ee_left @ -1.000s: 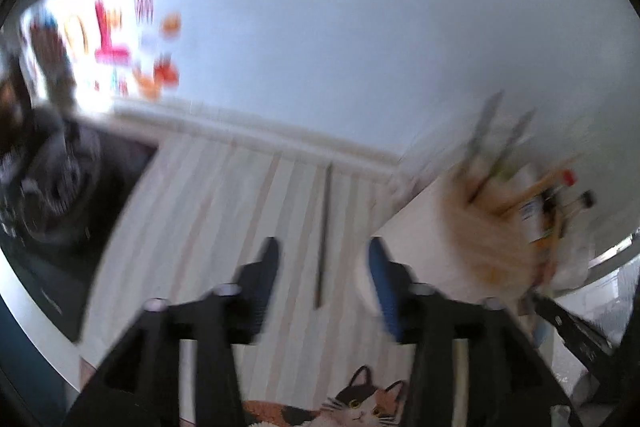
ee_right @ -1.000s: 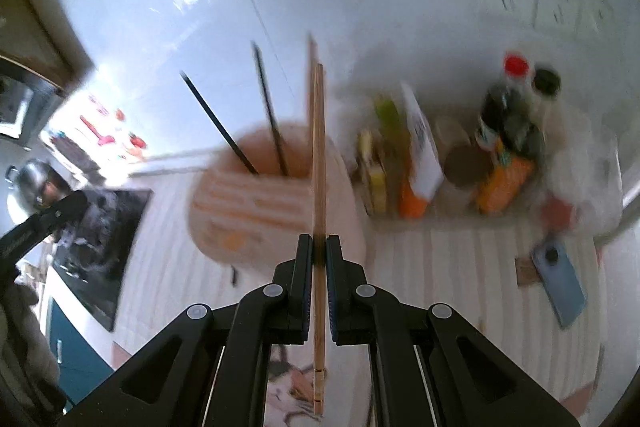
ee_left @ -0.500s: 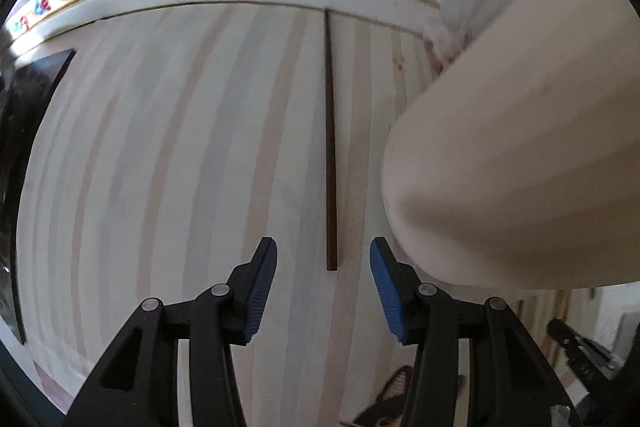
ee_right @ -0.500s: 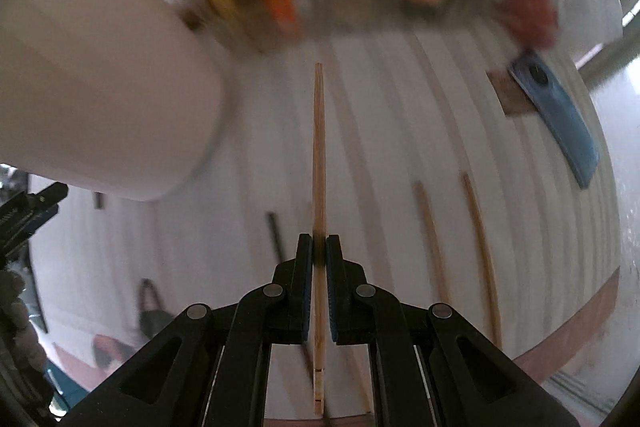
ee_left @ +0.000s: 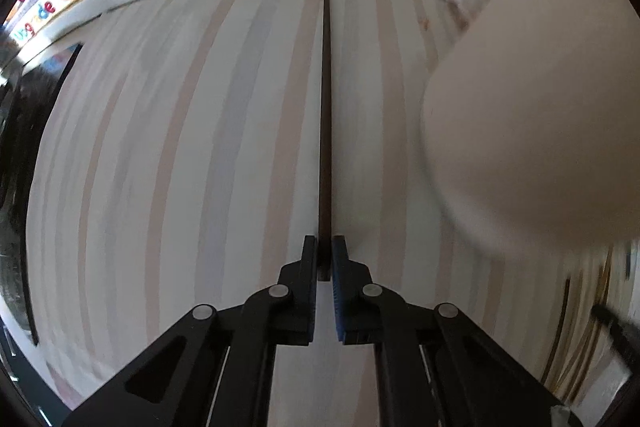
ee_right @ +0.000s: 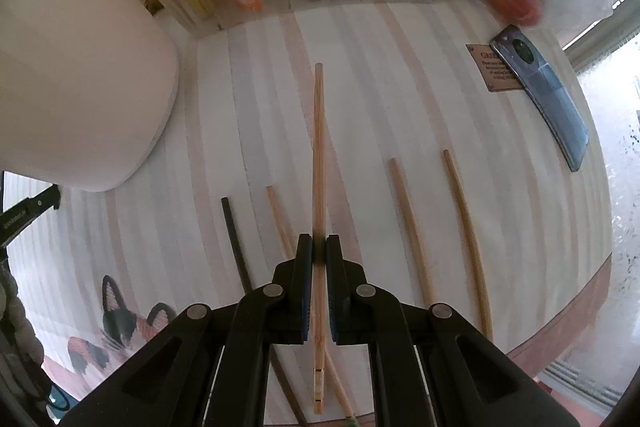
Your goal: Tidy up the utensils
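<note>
Chopsticks are being gathered one per hand — the left gripper [ee_left: 325, 259] is clamped on a dark chopstick's [ee_left: 325, 115] butt end, lying flat on the striped tabletop [ee_left: 180, 147] beside the white holder [ee_left: 532, 131], while the right gripper [ee_right: 319, 255] is pinched on a bamboo chopstick [ee_right: 318, 147] mid-shaft, loose ones [ee_right: 412, 227] lying alongside.

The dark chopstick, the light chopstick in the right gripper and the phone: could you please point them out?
dark chopstick [ee_left: 325, 115], left wrist view, mid shaft.
light chopstick [ee_right: 318, 147], right wrist view, shaft above the jaws.
phone [ee_right: 548, 95], right wrist view, middle of its back.
</note>
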A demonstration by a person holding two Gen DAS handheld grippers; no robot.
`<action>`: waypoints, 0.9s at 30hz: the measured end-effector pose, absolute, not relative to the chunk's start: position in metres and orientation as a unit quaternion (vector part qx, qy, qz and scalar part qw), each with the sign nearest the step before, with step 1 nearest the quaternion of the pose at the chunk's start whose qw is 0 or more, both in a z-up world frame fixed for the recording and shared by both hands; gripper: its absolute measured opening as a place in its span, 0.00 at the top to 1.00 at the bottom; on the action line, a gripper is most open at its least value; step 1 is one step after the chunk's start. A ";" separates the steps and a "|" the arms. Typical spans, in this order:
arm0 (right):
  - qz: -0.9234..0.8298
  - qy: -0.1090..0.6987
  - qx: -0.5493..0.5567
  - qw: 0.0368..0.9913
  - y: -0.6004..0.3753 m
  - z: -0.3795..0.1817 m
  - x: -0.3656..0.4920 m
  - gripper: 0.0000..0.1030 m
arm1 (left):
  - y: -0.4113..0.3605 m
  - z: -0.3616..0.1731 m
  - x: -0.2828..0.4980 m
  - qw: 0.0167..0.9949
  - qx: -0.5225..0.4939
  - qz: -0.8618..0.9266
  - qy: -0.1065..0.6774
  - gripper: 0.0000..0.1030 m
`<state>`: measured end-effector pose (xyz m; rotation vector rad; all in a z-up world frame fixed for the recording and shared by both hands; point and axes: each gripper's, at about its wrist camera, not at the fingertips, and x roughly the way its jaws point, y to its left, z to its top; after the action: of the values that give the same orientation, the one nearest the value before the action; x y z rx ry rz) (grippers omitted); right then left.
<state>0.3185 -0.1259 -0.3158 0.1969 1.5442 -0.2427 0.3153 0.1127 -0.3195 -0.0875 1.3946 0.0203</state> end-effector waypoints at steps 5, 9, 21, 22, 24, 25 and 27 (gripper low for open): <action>-0.079 0.700 0.084 0.704 -0.116 -0.308 0.314 0.93 | 0.126 -0.318 0.231 0.720 -0.059 -0.008 0.691 0.96; -0.042 0.707 0.081 0.701 -0.098 -0.306 0.308 0.93 | 0.131 -0.318 0.179 0.691 -0.068 -0.011 0.720 0.96; -0.012 0.710 0.062 0.702 -0.067 -0.307 0.320 0.93 | 0.151 -0.314 0.237 0.715 -0.108 0.022 0.690 0.78; -0.012 0.708 0.062 0.703 -0.066 -0.305 0.322 0.93 | 0.148 -0.317 0.247 0.717 -0.095 0.026 0.690 0.78; -0.014 0.708 0.063 0.703 -0.067 -0.303 0.325 0.93 | 0.138 -0.317 0.261 0.726 -0.061 0.036 0.684 0.78; -0.016 0.707 0.065 0.704 -0.070 -0.302 0.325 0.93 | 0.130 -0.318 0.267 0.728 -0.038 0.042 0.683 0.78; -0.018 0.704 0.066 0.707 -0.069 -0.299 0.324 0.93 | 0.121 -0.316 0.271 0.737 -0.020 0.039 0.674 0.78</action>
<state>0.3245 -0.0689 -0.2994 0.1475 1.5644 -0.0394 0.2714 0.1207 -0.3165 -0.0449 1.4800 0.0847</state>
